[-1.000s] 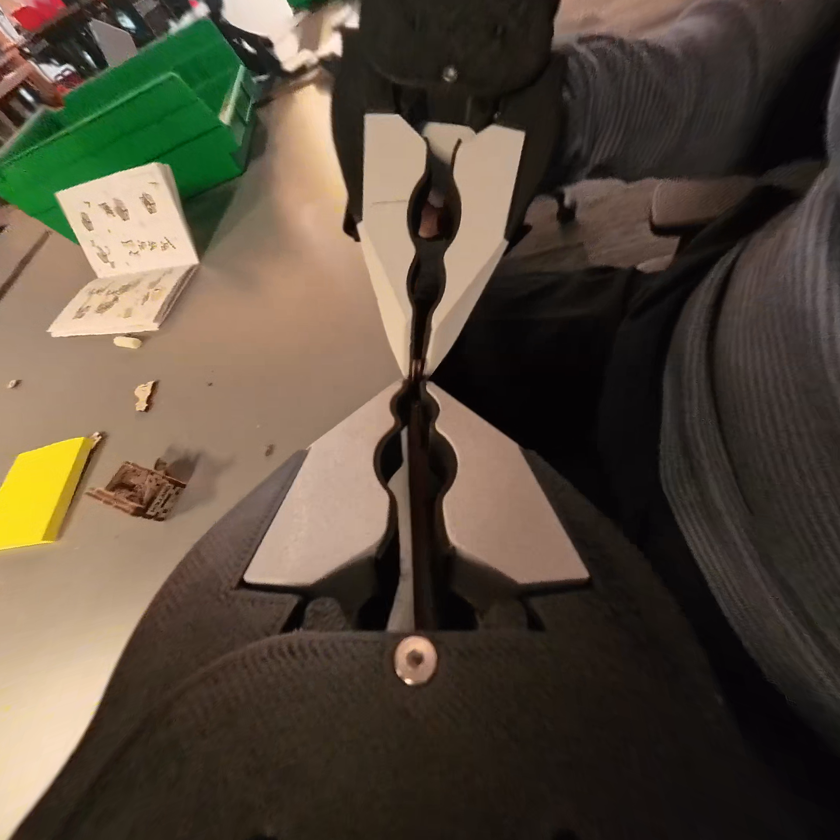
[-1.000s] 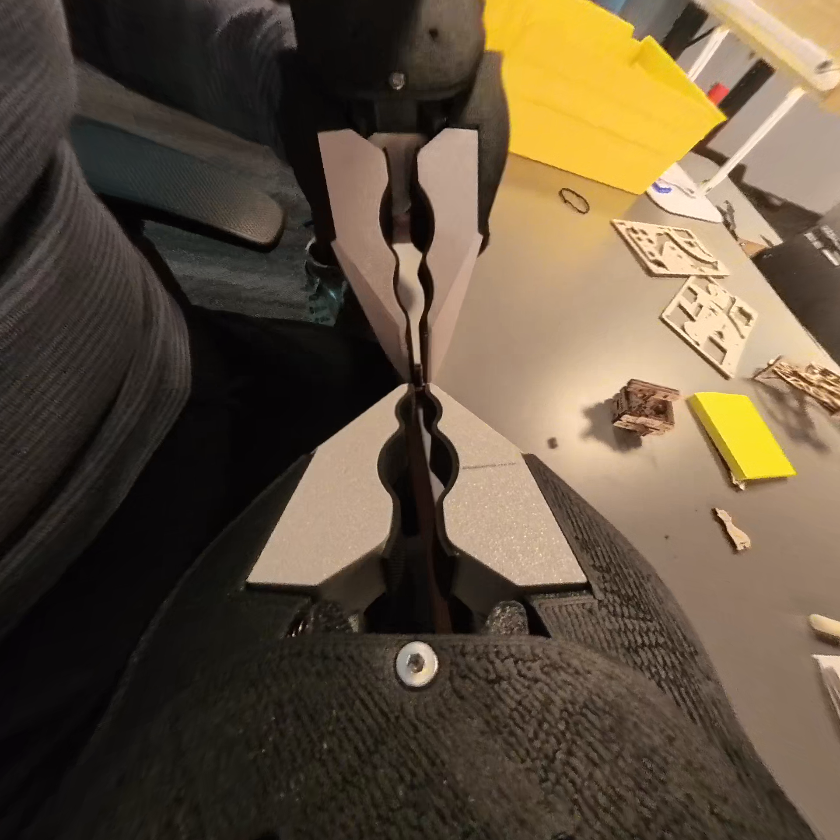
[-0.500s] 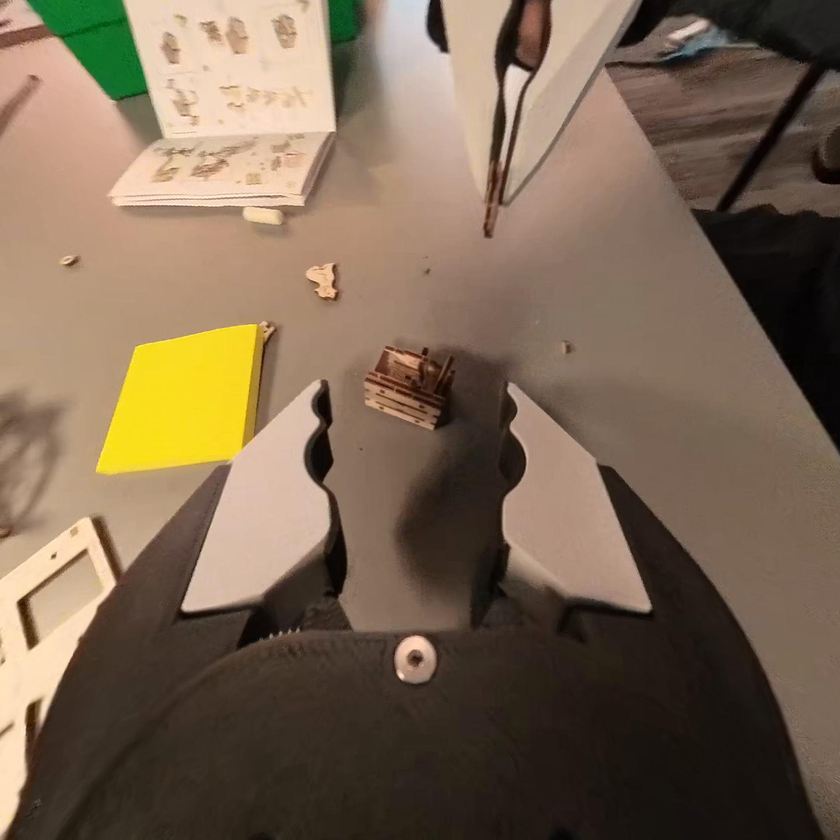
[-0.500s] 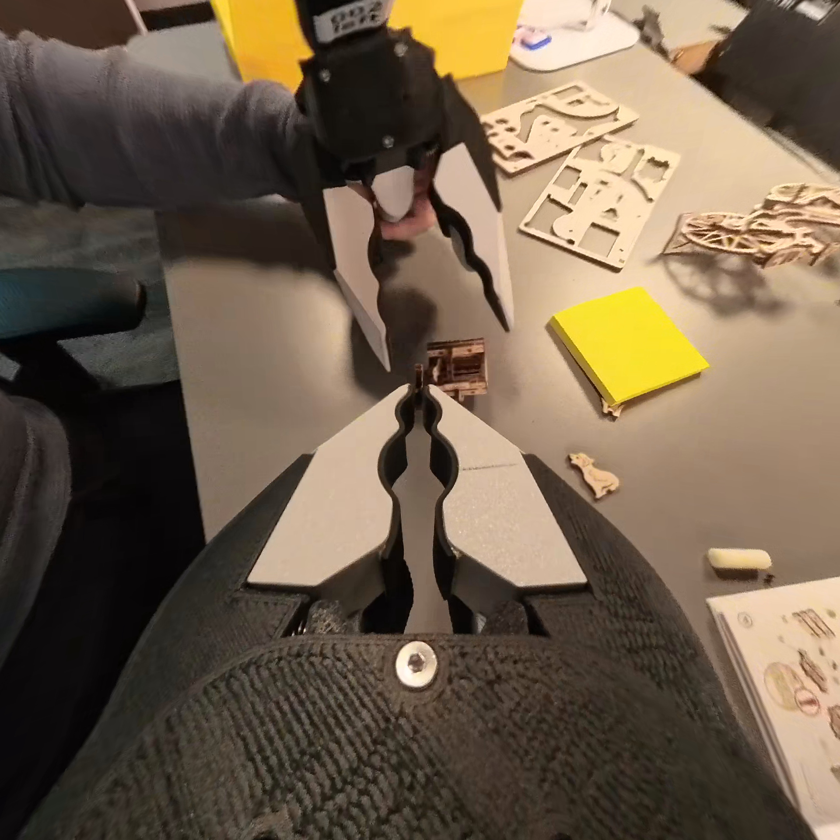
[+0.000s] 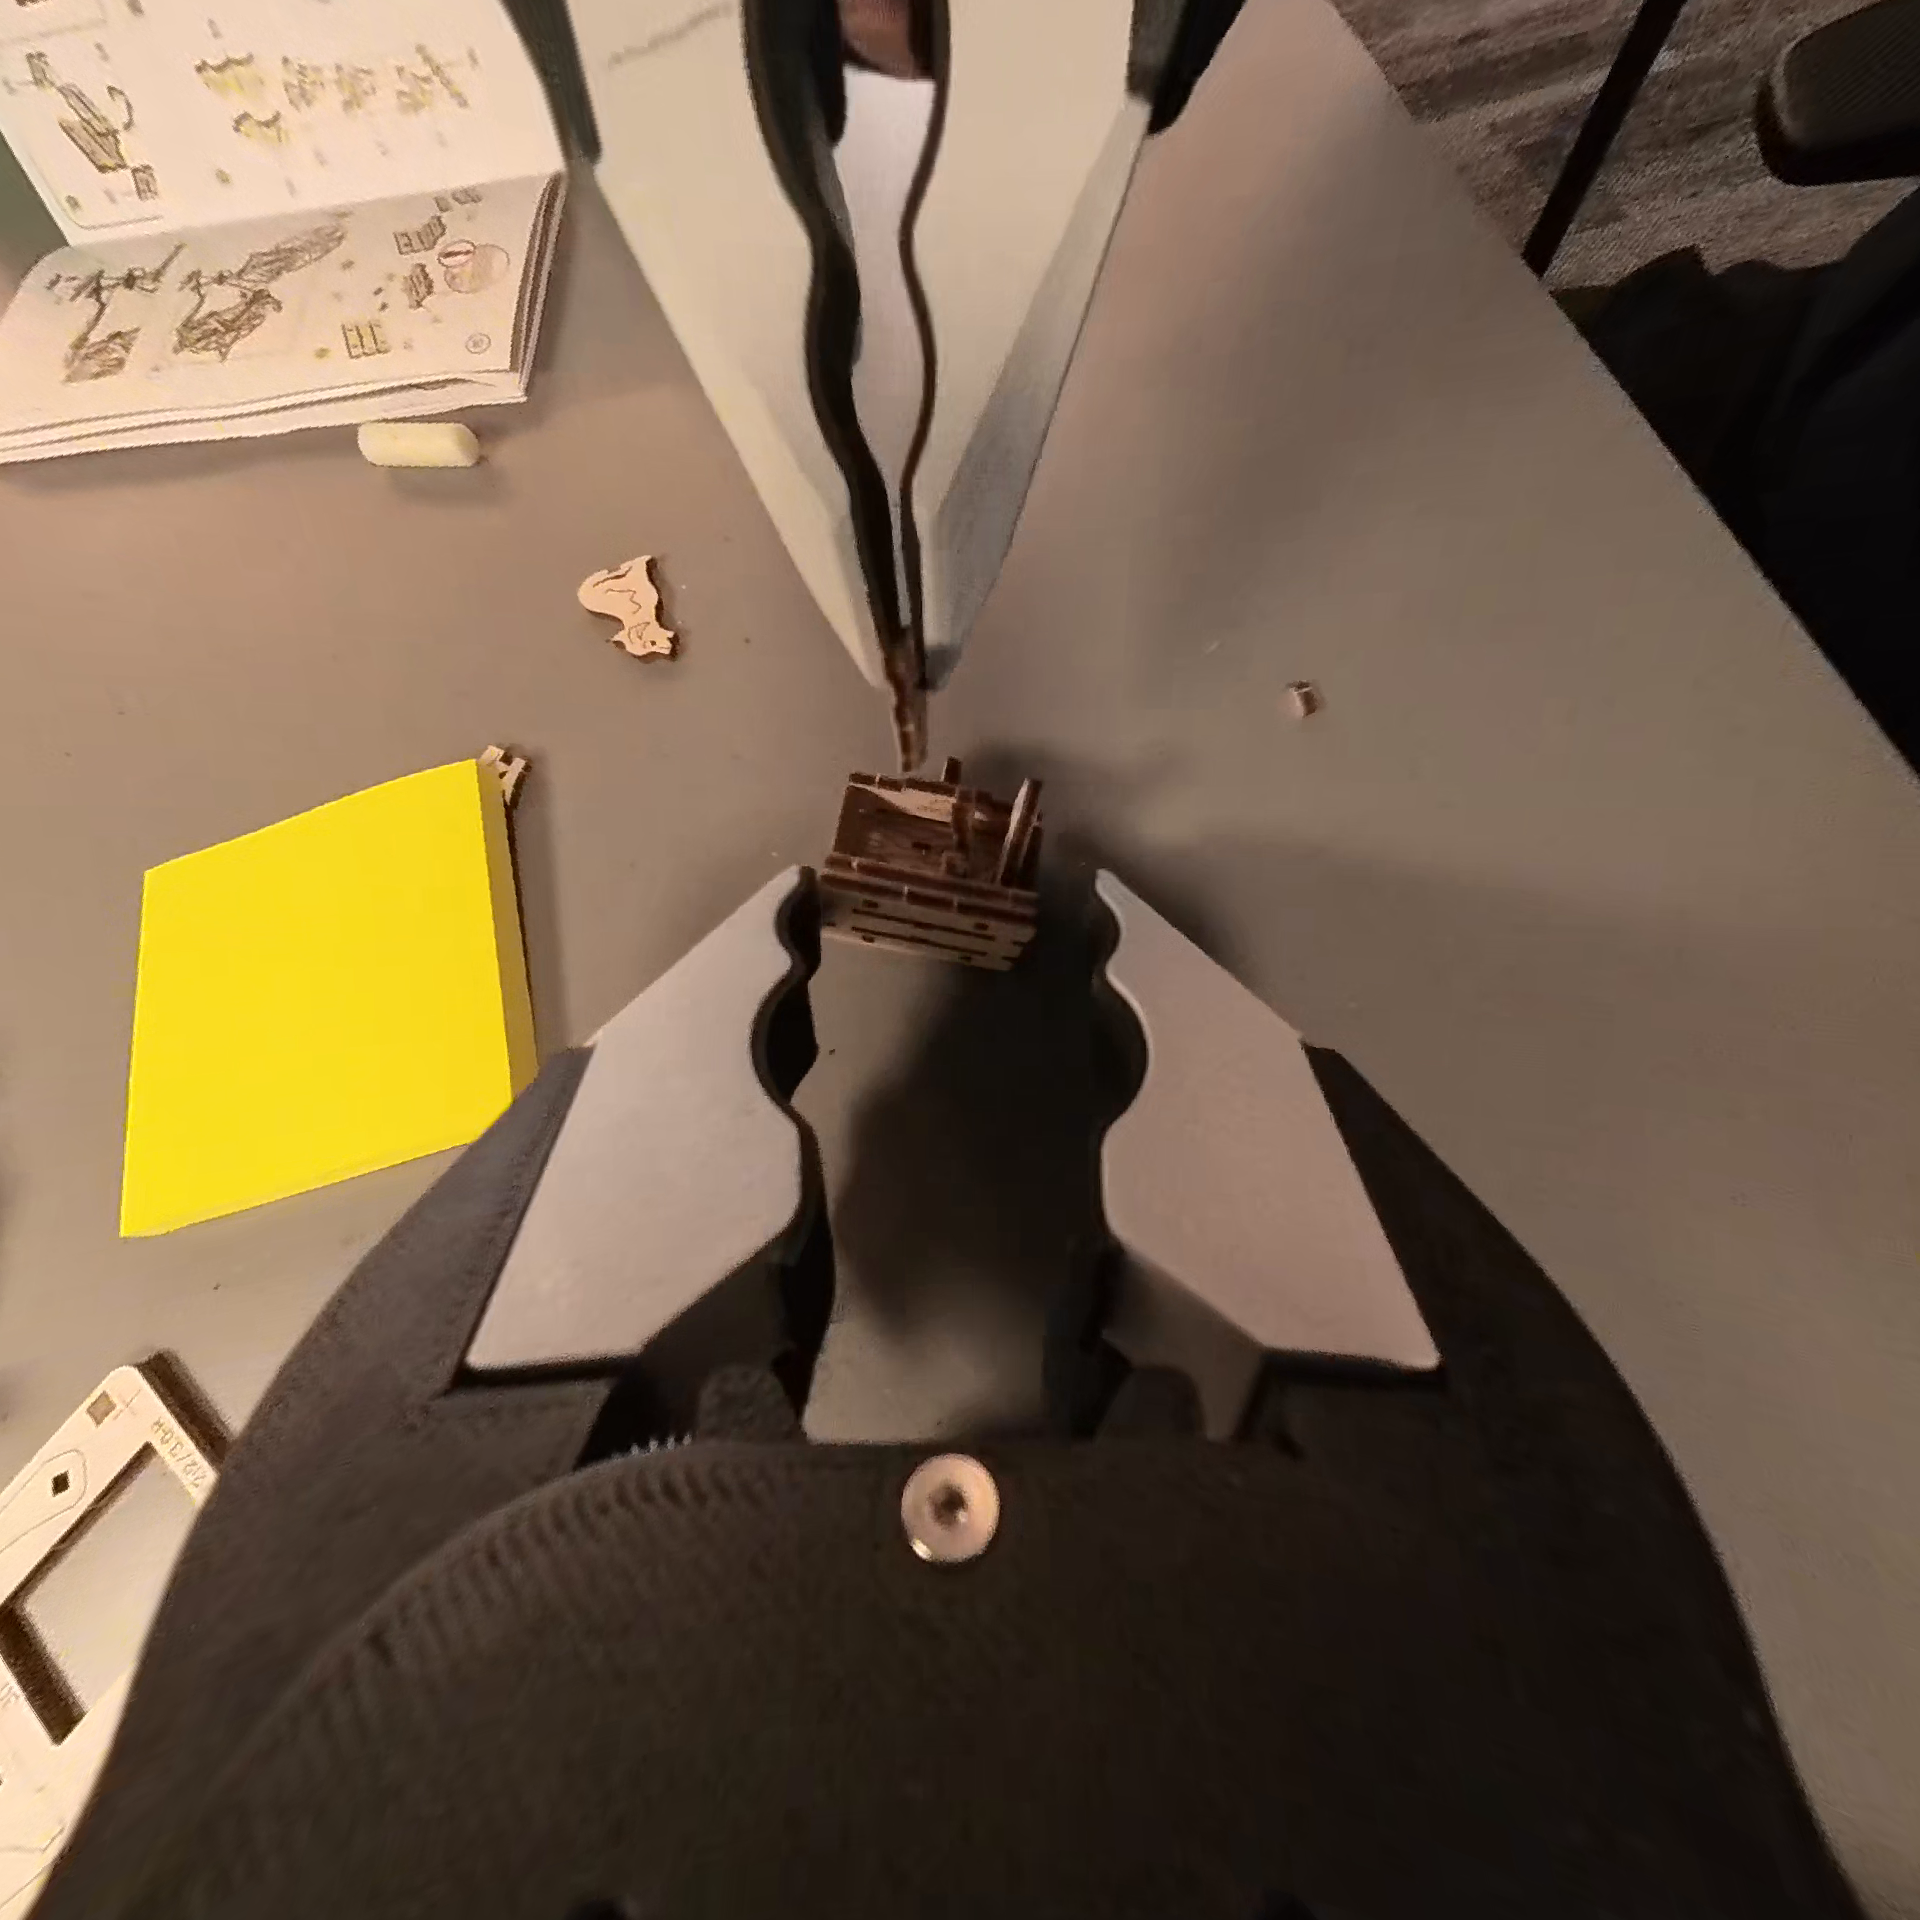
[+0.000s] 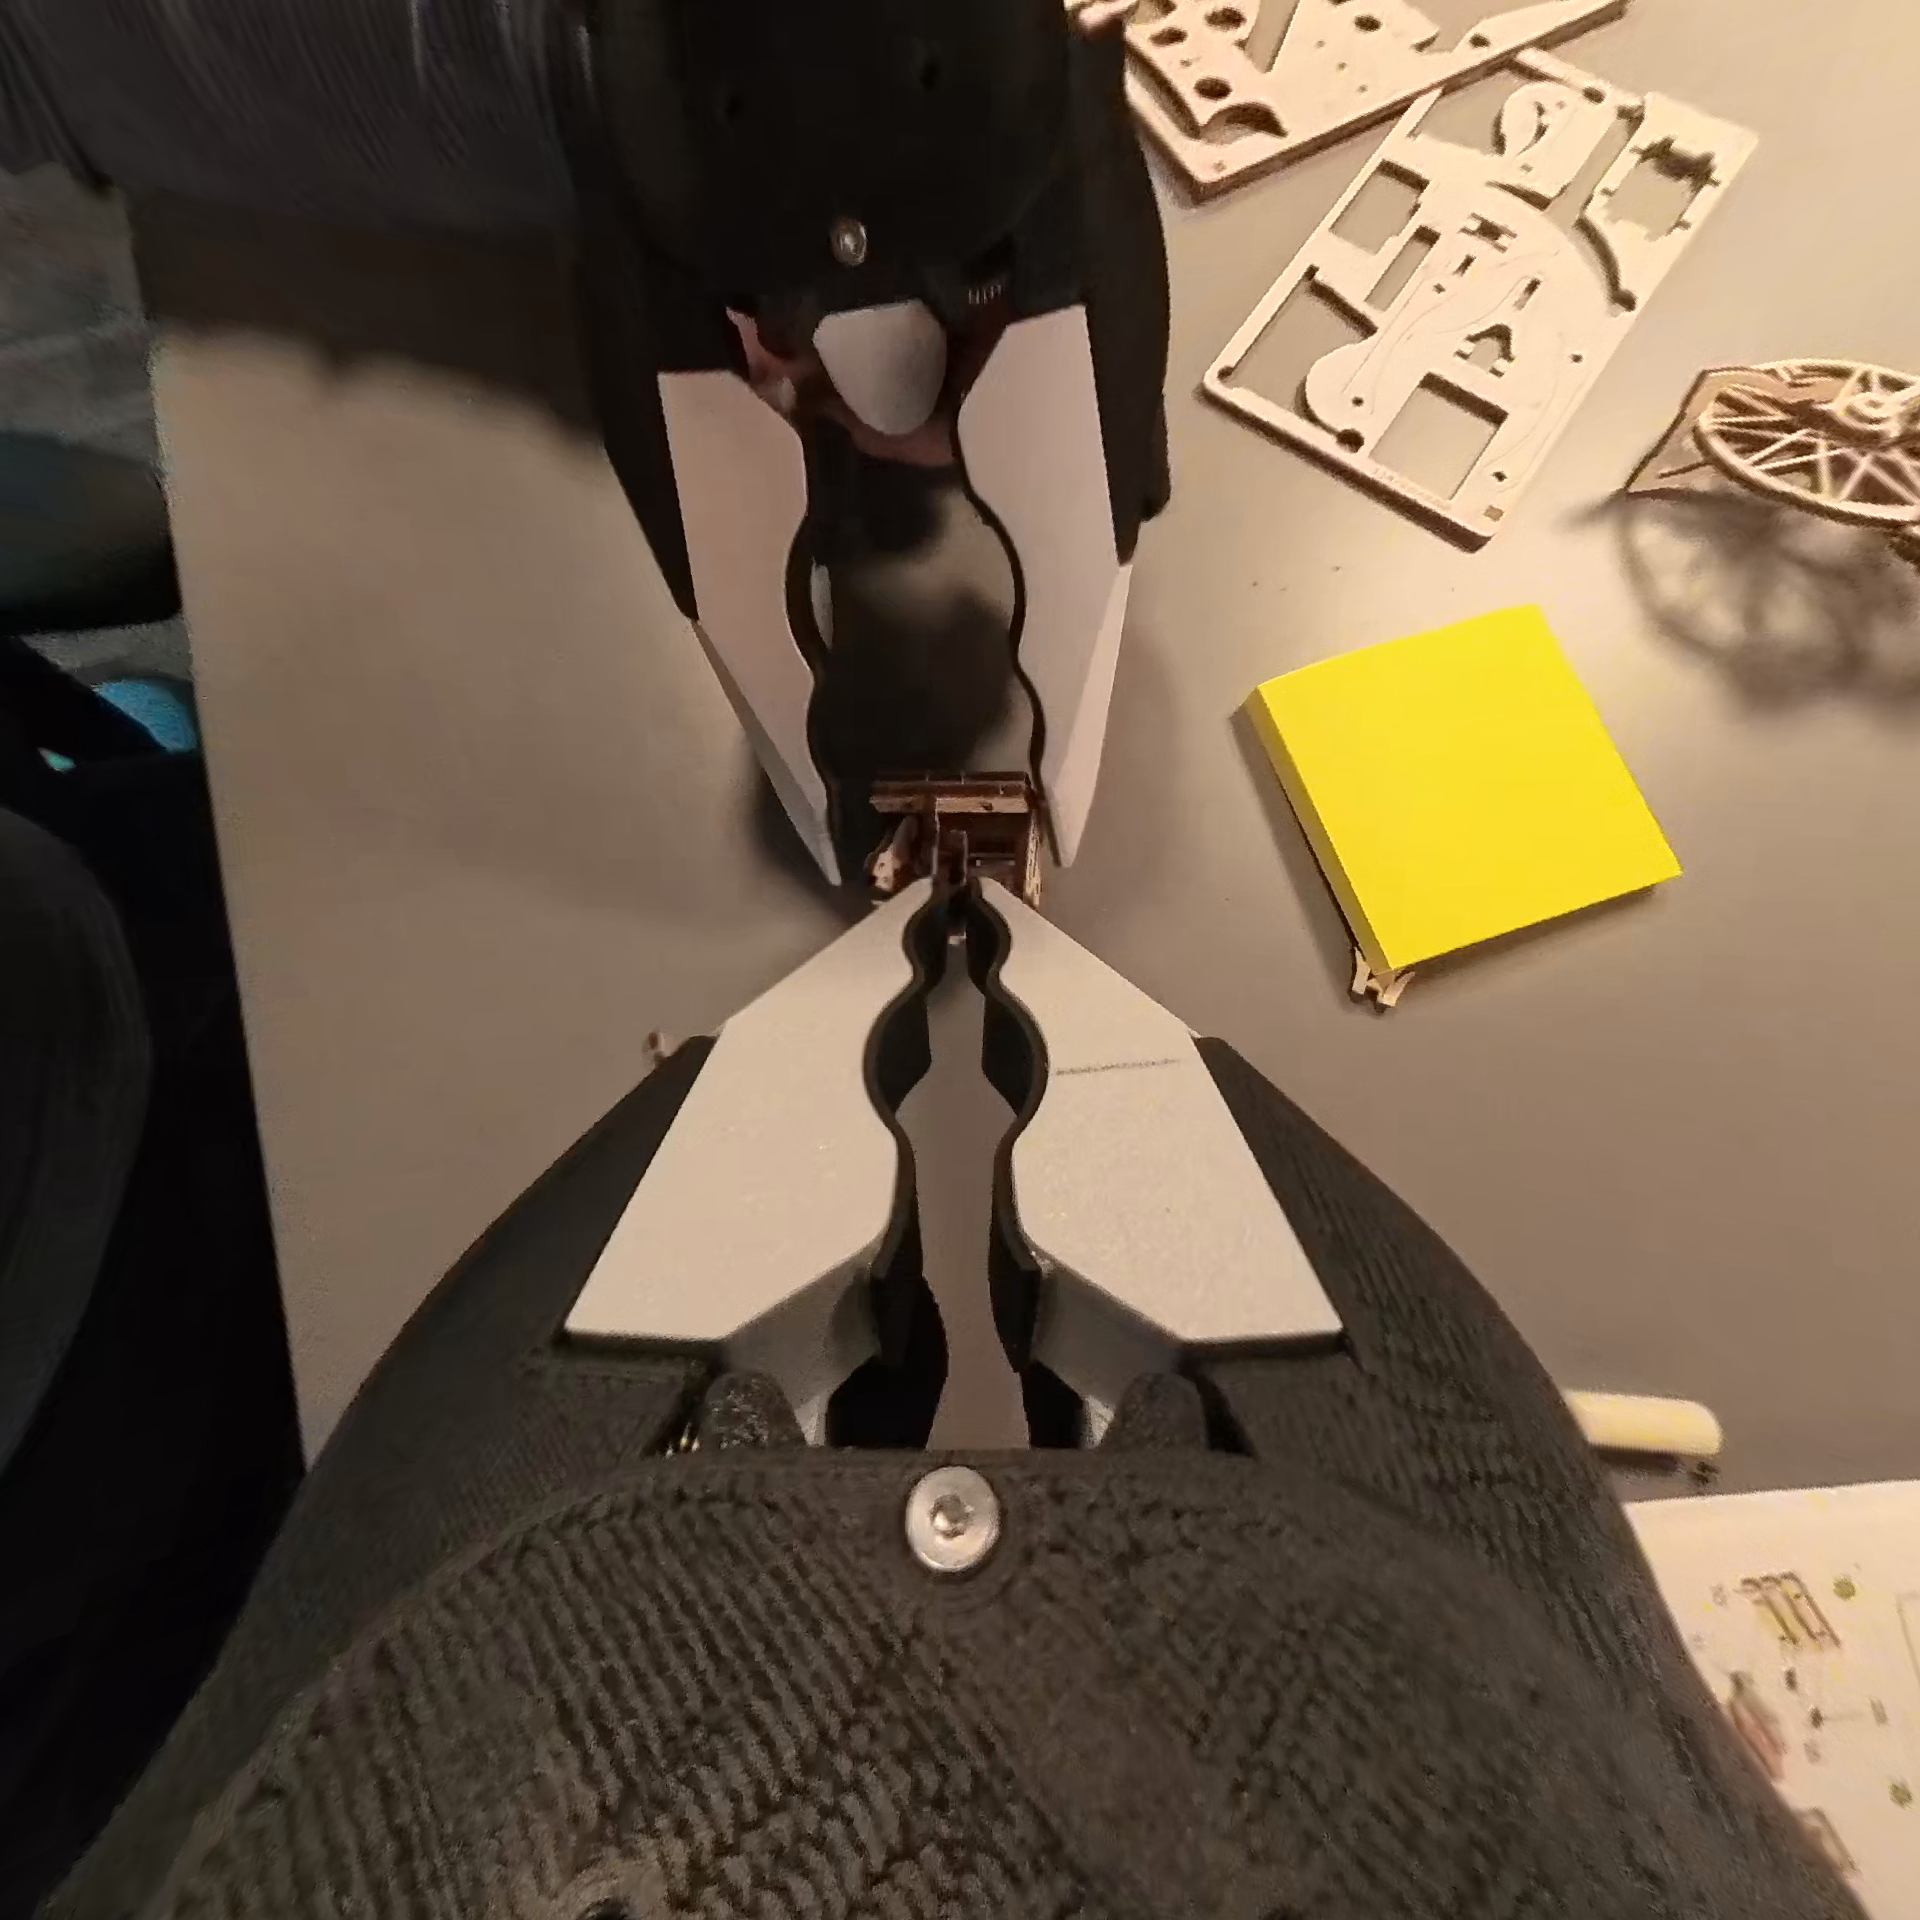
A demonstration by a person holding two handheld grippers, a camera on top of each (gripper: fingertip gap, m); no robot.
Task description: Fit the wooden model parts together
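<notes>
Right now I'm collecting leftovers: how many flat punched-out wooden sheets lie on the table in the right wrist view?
2. One sheet at the top edge, partly cut off; the other sheet just right of it, beyond the yellow notepad. More may lie outside the frame.

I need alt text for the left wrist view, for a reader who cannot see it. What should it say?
The open left gripper faces a small wooden model box on a grey table, while the right gripper, shut on a thin wooden piece, comes from the opposite side. A yellow notepad and an open instruction booklet lie to the left.

Yellow sticky pad [image 5: 322, 997] and open booklet [image 5: 281, 260] on grey table [image 5: 1351, 935]
</notes>
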